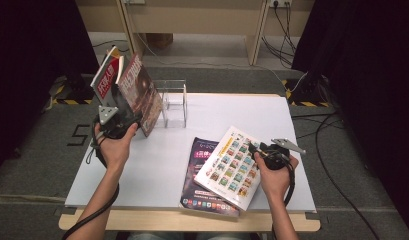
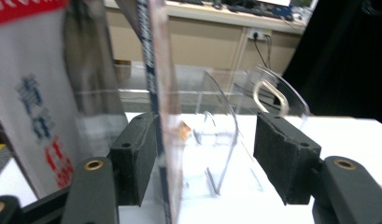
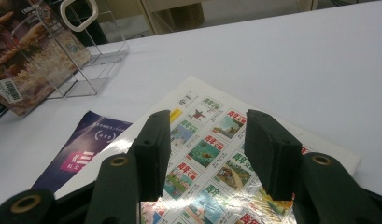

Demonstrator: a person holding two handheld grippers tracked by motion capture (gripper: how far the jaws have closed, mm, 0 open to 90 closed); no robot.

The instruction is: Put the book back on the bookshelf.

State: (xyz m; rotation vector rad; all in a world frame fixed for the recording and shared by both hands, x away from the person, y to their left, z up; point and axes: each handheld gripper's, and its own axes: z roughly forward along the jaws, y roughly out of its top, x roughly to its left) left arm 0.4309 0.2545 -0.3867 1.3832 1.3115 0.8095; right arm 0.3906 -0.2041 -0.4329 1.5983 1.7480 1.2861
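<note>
Two magazines stand tilted in a clear acrylic rack [image 1: 174, 102] at the table's back left: a red-and-white one [image 1: 106, 75] and a brown one [image 1: 139, 92]. My left gripper [image 1: 129, 120] is at their lower edge. In the left gripper view its jaws [image 2: 207, 149] stand wide, with the brown magazine's edge [image 2: 156, 93] between them against the left pad; the right pad is well clear. At front right, a white magazine with a grid of pictures [image 1: 232, 167] lies across a dark purple one [image 1: 204, 175]. My right gripper [image 3: 207, 149] hovers open over the white cover [image 3: 212, 126].
The white table [image 1: 142, 170] has a wooden front edge. The rack's other slots [image 3: 81, 56] stand unfilled to the right of the magazines. Cables trail on the floor at right [image 1: 327, 130], and dark curtains flank the table.
</note>
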